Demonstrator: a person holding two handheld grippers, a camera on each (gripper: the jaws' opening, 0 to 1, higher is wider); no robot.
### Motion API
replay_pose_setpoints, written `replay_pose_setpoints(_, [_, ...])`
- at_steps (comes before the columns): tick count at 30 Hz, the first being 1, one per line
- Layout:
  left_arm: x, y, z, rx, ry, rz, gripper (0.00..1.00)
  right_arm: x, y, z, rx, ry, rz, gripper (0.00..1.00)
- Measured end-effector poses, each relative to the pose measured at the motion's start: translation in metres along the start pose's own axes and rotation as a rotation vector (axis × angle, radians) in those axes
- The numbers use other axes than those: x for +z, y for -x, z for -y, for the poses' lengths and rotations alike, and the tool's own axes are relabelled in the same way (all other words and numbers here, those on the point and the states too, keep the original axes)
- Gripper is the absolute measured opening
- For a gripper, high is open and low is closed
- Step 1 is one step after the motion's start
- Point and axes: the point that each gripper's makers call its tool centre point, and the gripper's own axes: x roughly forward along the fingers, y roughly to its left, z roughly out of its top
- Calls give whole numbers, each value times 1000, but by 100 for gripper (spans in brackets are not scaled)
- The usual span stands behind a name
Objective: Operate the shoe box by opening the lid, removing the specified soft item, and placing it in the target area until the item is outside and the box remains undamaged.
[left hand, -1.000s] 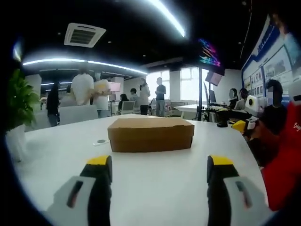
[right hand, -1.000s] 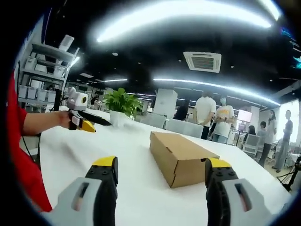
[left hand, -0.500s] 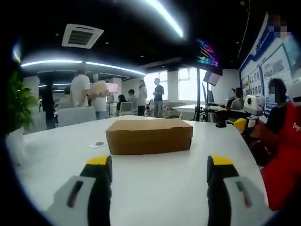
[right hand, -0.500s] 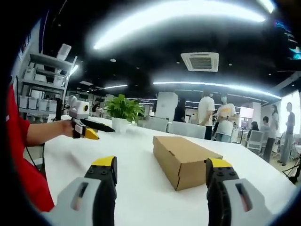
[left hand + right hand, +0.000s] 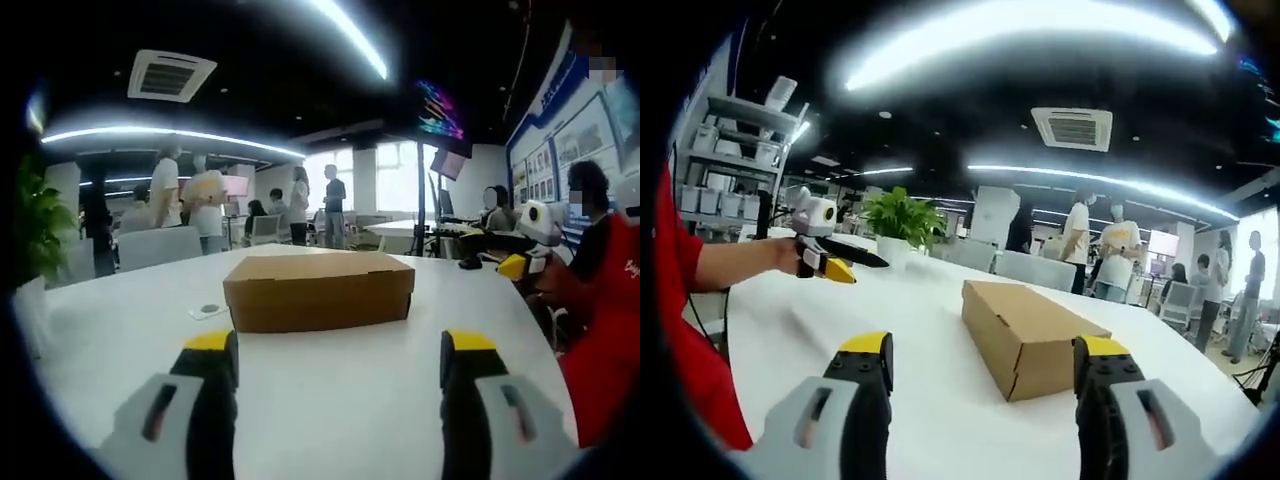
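A brown cardboard shoe box (image 5: 318, 291) lies on the white table (image 5: 330, 400) with its lid down. My left gripper (image 5: 338, 360) stands open a short way in front of it, jaws wide apart and holding nothing. In the right gripper view the same box (image 5: 1028, 334) shows end-on ahead, and my right gripper (image 5: 985, 365) is open and short of it. The left gripper (image 5: 826, 257) comes in from the left there, held in a hand. The right gripper (image 5: 525, 250) appears at the right of the left gripper view. The soft item is hidden inside the box.
A small round object (image 5: 208, 310) lies on the table left of the box. A potted plant (image 5: 900, 228) stands at the table's far edge. Chairs (image 5: 1035, 271) and several people (image 5: 205, 205) are beyond the table. A red sleeve (image 5: 610, 330) is at the right.
Both views have shifted slightly with the hands. The box has stayed shut and in place. People in the background have walked a little.
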Motion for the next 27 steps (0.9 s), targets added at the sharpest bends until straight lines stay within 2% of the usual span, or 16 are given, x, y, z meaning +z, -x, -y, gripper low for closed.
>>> replay_pose_setpoints(4, [-2, -4, -2, -4, -3, -9, 85, -2, -2, -1, 3, 29, -23, 70])
replay_pose_setpoints(8, [-1, -7, -1, -13, 0, -7, 85, 1, -2, -2, 13, -2, -2, 74])
replay_pose_setpoints(27, [1, -18, -8, -25, -7, -15, 85, 1, -6, 6, 2, -14, 7, 75])
